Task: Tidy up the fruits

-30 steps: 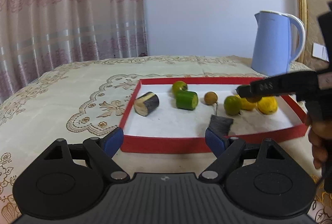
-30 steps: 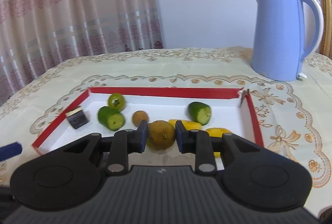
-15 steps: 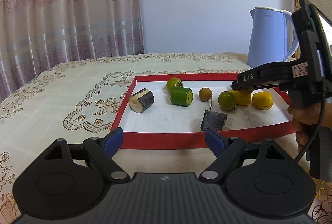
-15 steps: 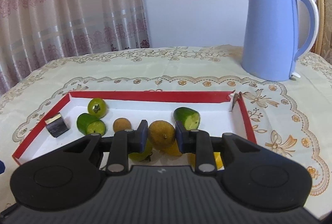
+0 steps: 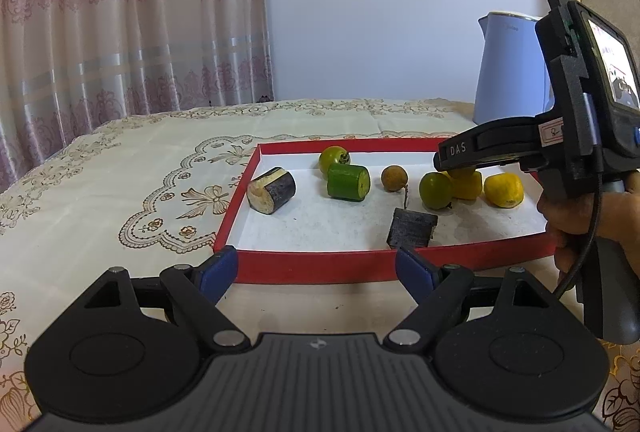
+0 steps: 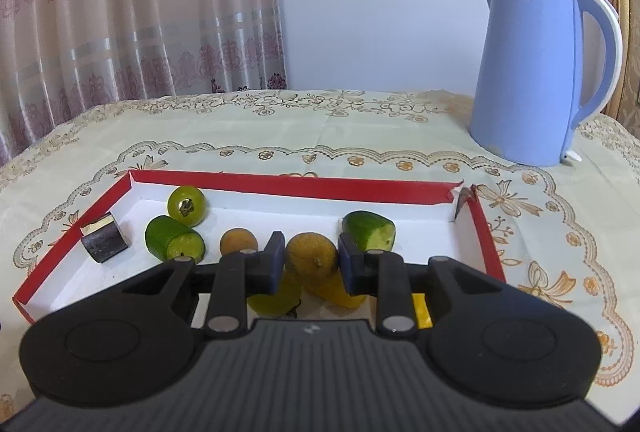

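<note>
A red-rimmed white tray (image 5: 312, 266) (image 6: 304, 186) holds several fruit pieces. My right gripper (image 6: 311, 260) is shut on a brownish-yellow round fruit (image 6: 311, 255) and holds it above the yellow pieces (image 6: 344, 295) in the tray's right part. In the left wrist view the right gripper's fingers (image 5: 456, 154) hover over a yellow piece (image 5: 466, 185), beside a green round fruit (image 5: 435, 190). My left gripper (image 5: 316, 270) is open and empty, just in front of the tray's near rim. A green cylinder (image 5: 348, 182), a small brown fruit (image 5: 394, 178) and dark-skinned pieces (image 5: 272, 190) (image 5: 411, 229) lie in the tray.
A blue kettle (image 6: 536, 72) (image 5: 508, 72) stands on the tablecloth behind the tray's right end. A green half piece (image 6: 370, 230) lies at the tray's far right. Curtains hang behind the table on the left. A hand (image 5: 592, 208) holds the right gripper.
My right gripper, with the fruit in it, has lifted a little and drawn back over the yellow pieces. My left gripper has pulled back slightly from the tray and stays open.
</note>
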The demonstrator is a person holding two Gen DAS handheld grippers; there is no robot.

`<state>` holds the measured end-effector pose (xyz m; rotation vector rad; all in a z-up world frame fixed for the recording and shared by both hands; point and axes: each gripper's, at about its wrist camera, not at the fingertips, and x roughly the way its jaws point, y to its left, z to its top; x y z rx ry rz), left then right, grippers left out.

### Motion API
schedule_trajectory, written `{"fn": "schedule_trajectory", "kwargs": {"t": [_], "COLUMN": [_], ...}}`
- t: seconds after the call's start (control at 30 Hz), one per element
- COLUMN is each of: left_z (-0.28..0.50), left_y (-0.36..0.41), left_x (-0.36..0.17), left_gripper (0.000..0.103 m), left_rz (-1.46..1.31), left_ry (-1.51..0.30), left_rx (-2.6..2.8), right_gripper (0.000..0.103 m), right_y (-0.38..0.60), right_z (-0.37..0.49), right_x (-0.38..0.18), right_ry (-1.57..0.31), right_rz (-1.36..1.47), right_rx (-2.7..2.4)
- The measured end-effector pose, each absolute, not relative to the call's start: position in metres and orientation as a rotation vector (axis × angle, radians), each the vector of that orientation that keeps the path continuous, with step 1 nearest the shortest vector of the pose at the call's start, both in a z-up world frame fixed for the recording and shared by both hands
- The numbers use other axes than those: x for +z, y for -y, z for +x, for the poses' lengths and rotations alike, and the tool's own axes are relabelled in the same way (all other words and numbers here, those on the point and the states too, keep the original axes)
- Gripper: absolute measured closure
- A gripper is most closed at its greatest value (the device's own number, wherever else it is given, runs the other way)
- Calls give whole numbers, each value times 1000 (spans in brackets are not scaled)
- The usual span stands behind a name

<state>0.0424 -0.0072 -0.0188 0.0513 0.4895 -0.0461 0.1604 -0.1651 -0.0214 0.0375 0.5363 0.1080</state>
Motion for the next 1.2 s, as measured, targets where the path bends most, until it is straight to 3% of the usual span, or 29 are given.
{"fn": "schedule_trajectory", "kwargs": {"t": [0.3, 0.37, 0.43, 0.53, 1.2], "left_z": [43, 43, 42, 43, 41], "left_y": [5, 5, 4, 3, -1], "left_x": [-19, -18, -18, -18, -15], "left_gripper": [17, 17, 17, 17, 17], "left_rz": [44, 46, 46, 45, 28], "left_ry": [-495, -494, -493, -494, -516], "left_rx": [-55, -57, -58, -56, -39], "right_gripper": [75, 66, 50, 40, 12], "right_y": [162, 161, 160, 158, 167], "right_z": [161, 161, 161, 159, 71], "right_x": [-22, -21, -21, -20, 15], "right_ry": [-536, -537, -531, -519, -396], "right_rz": [19, 17, 11, 4, 2], "right_rx": [92, 88, 83, 74, 129]}}
